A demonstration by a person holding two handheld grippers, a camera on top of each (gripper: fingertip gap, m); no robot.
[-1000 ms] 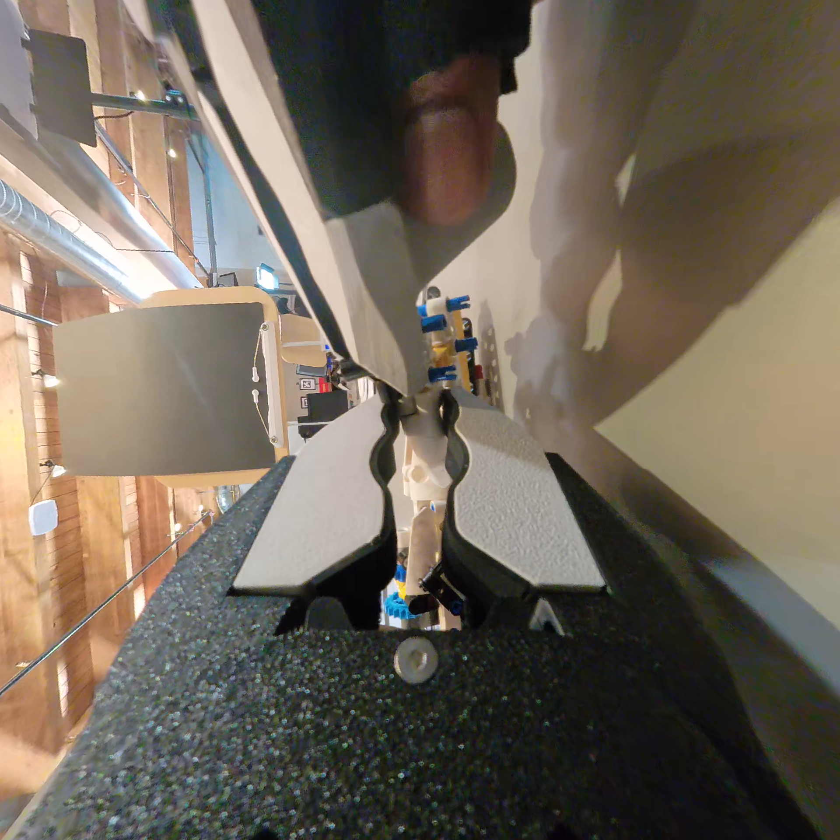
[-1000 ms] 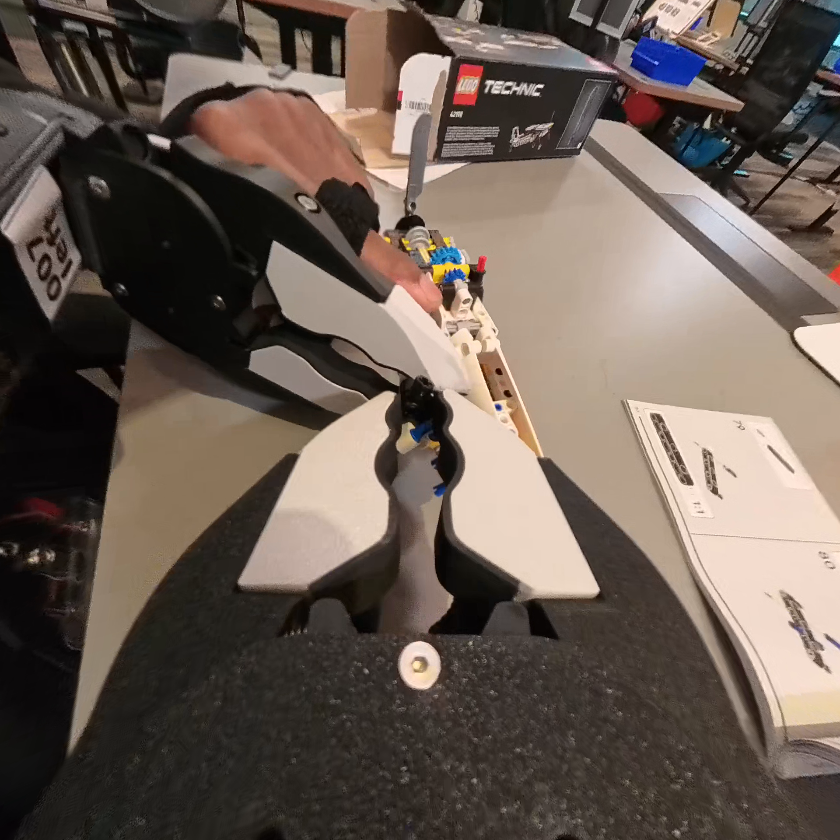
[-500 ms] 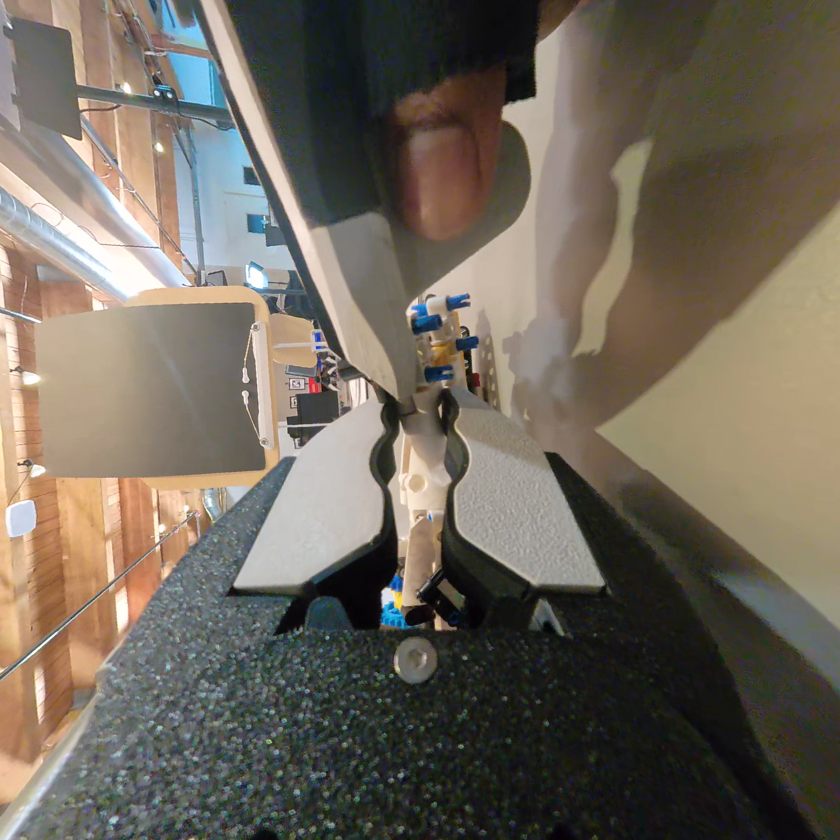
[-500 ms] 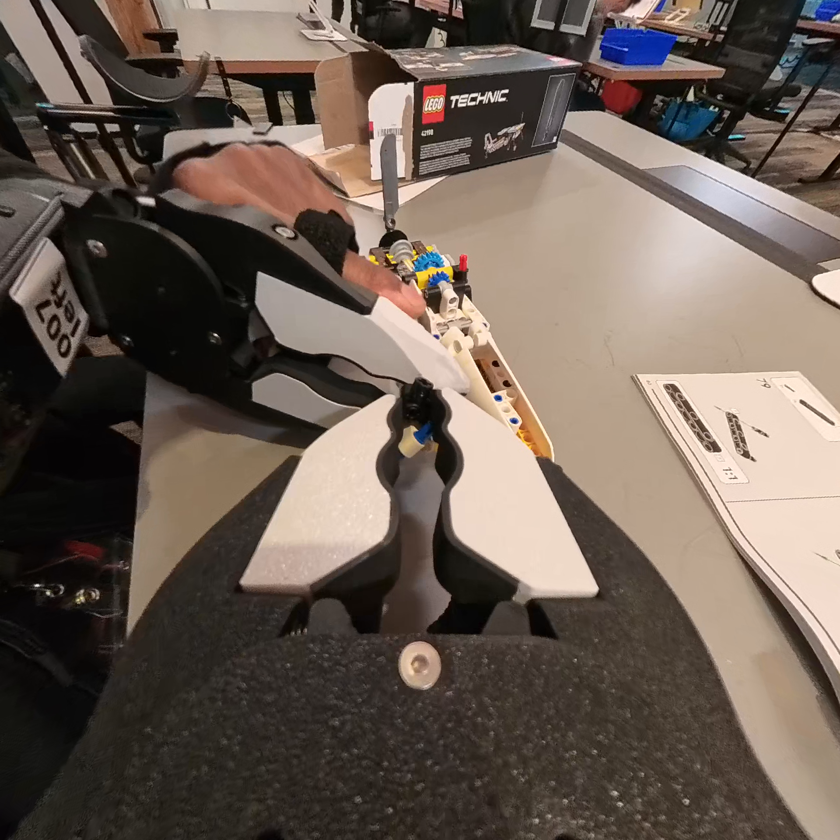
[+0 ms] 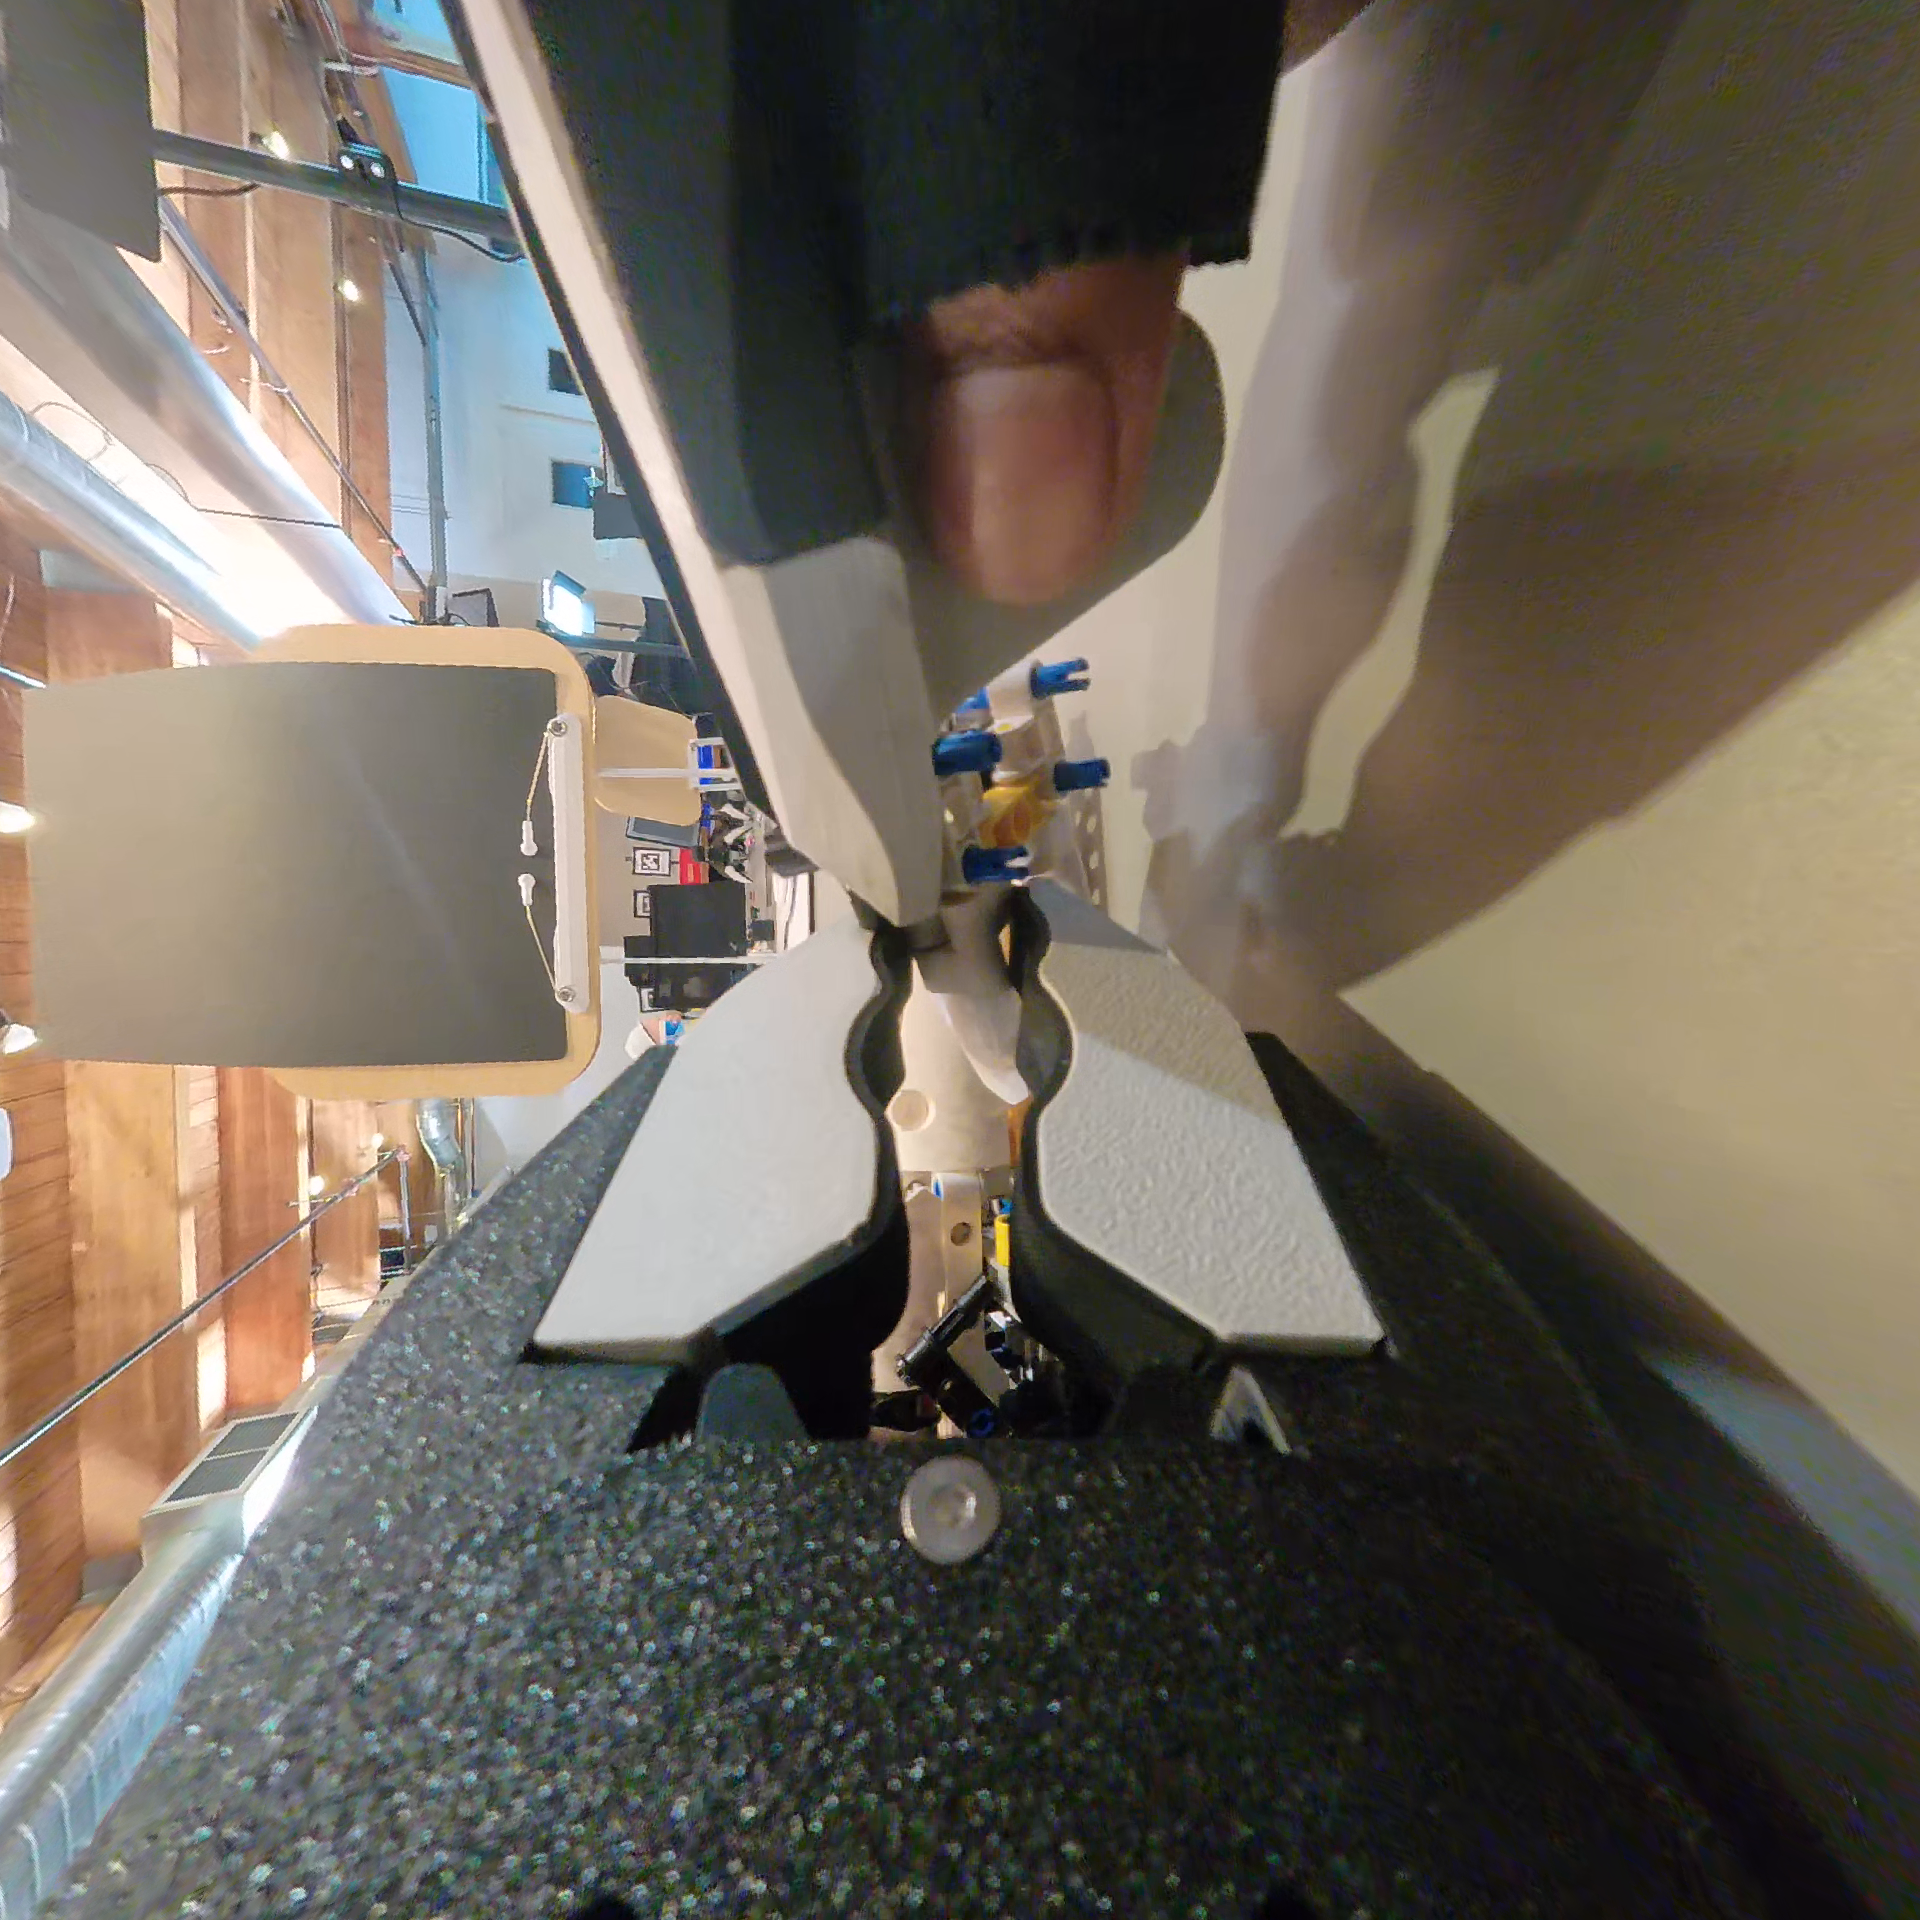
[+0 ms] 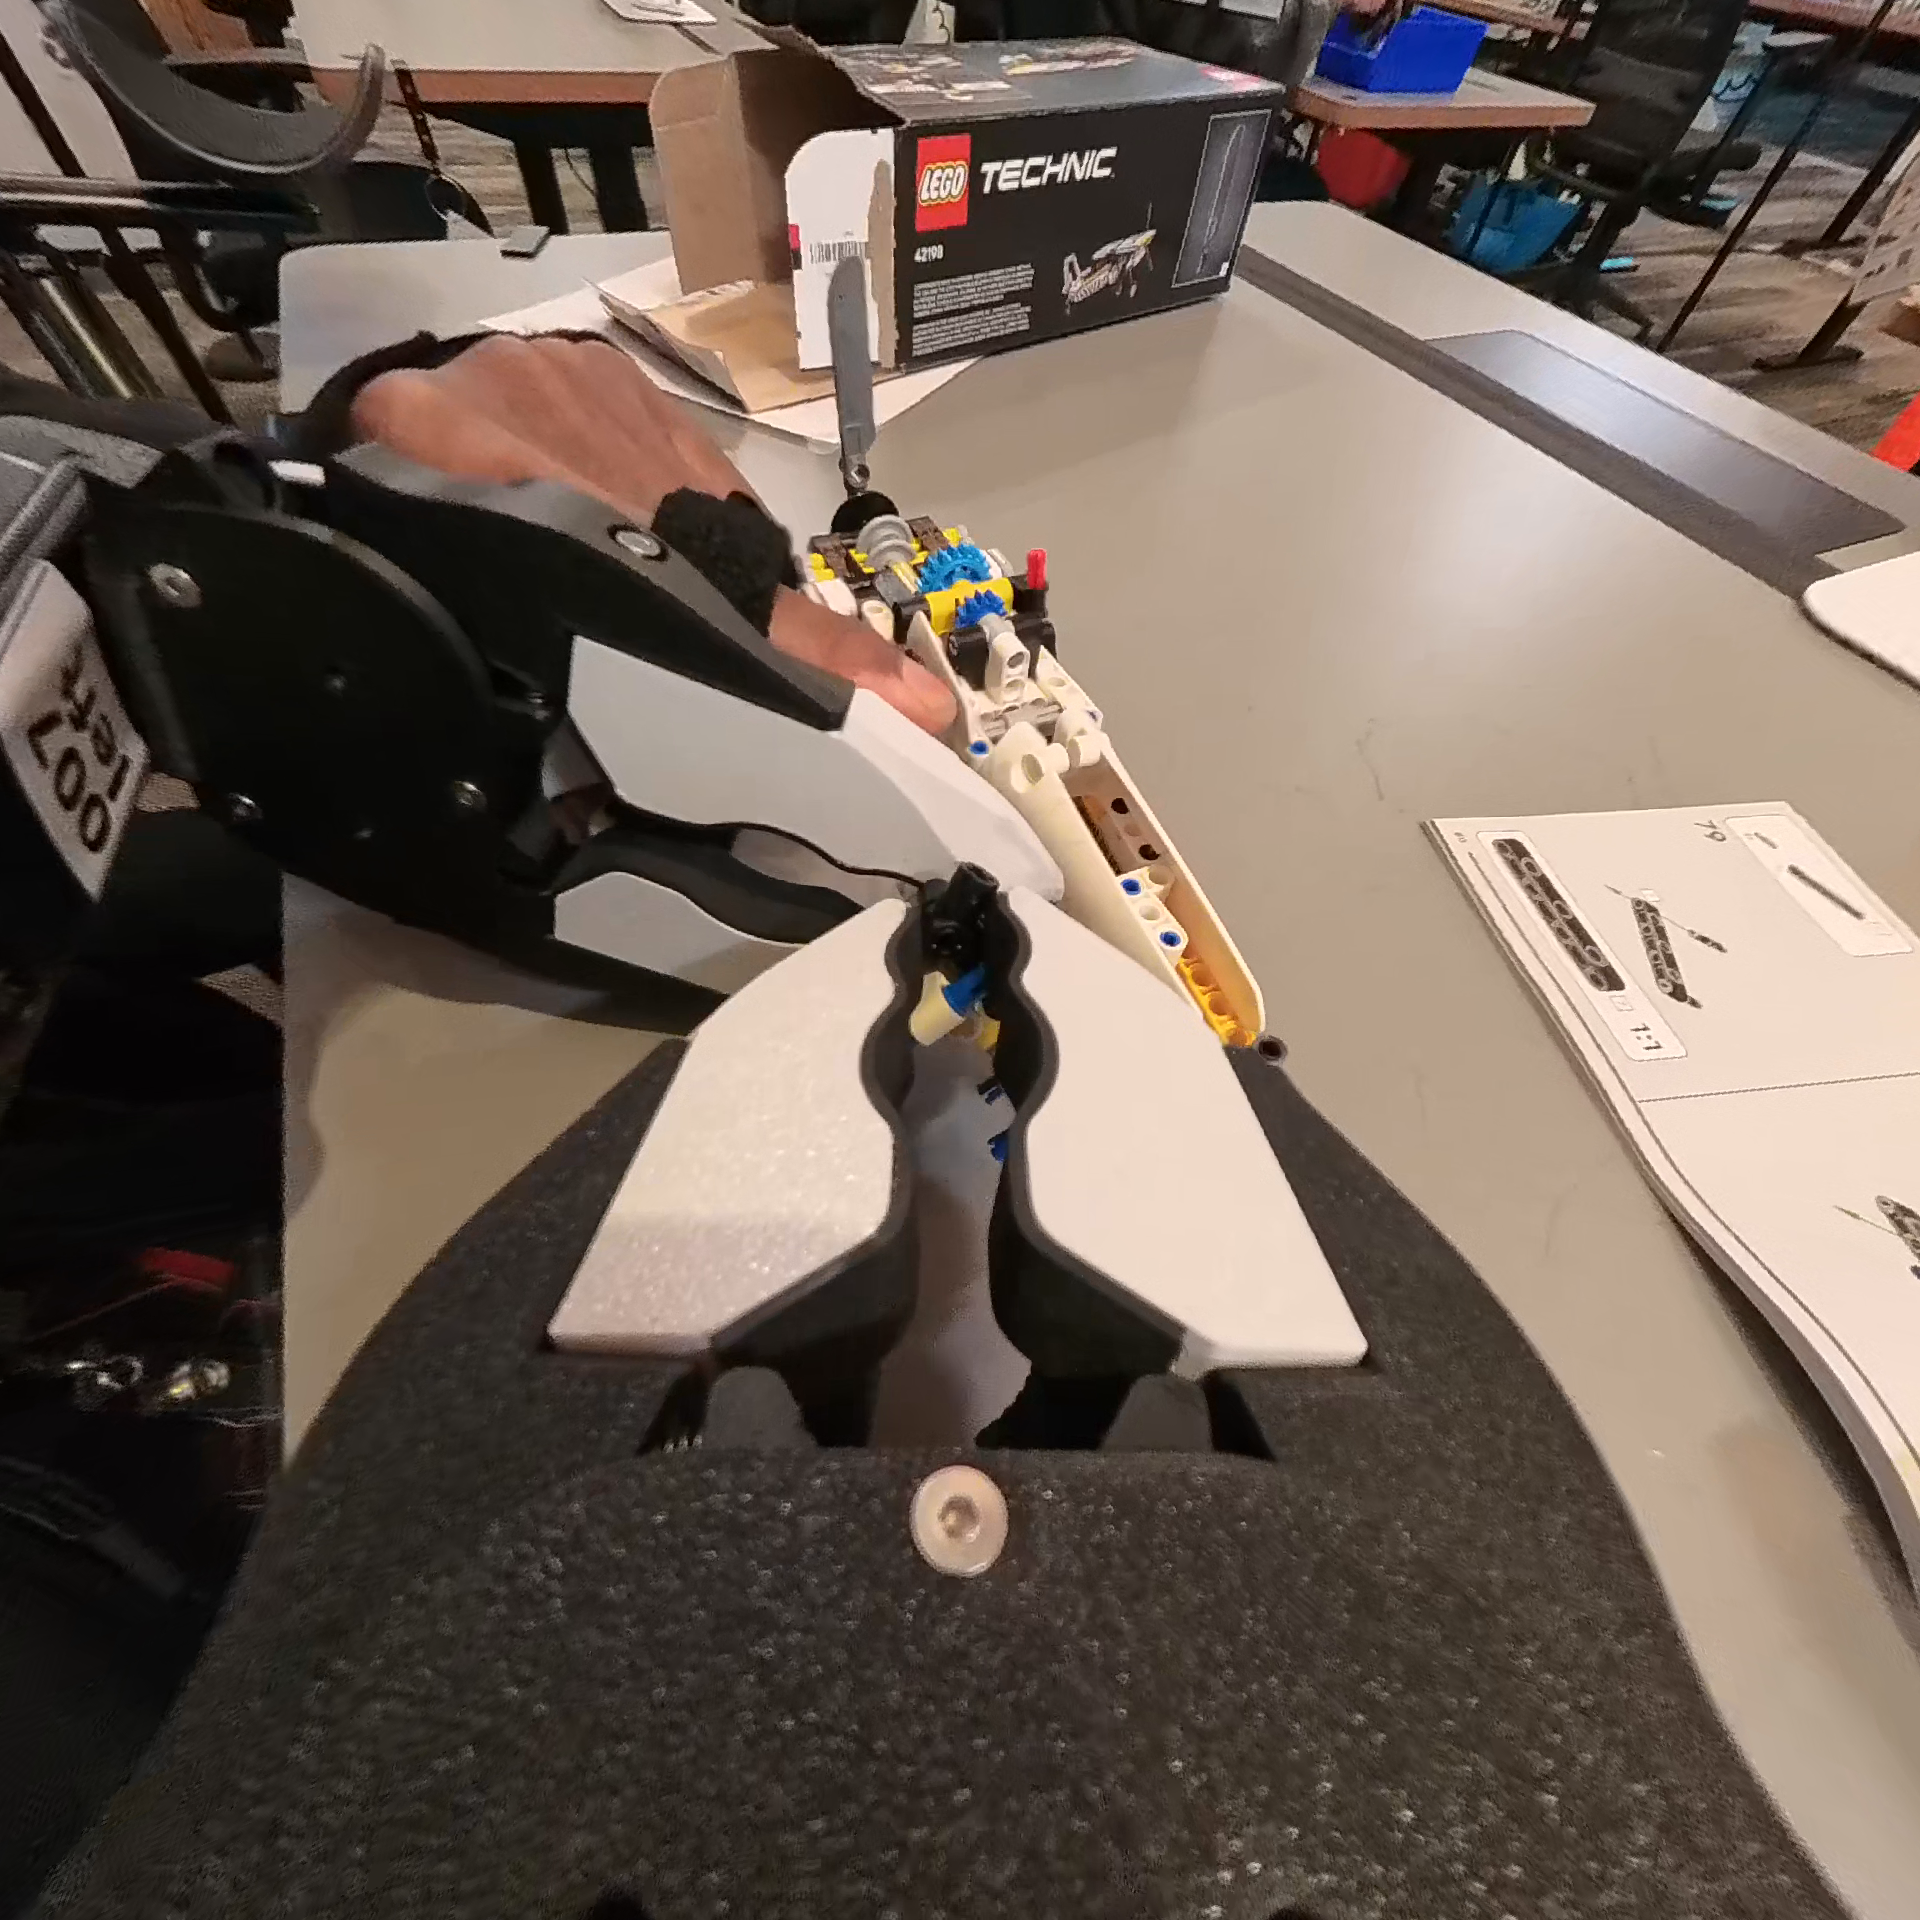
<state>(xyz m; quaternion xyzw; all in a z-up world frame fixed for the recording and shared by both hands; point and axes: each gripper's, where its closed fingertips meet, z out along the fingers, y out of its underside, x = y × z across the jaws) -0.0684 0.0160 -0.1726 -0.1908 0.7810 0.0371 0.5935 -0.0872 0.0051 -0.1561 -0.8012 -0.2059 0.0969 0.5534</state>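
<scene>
Heads up, the left gripper (image 6: pixel 997 883) is pinching the white toy plane body (image 6: pixel 1101 831) by its narrow tail end, and your fingertip (image 6: pixel 883 686) is resting on it too, so if you're twisting or pushing sideways that long model could be levering out of the pads or popping a panel loose. It's lying on the grey table (image 6: pixel 1351 582) between the box (image 6: pixel 1039 208) and the instruction booklet (image 6: pixel 1714 987). Your right gripper (image 6: pixel 961 935) is nearly closed, its pads squeezing a small black connector piece (image 6: pixel 961 914) with a blue pin, right beside the left fingertips, where they could be bumping each other.
</scene>
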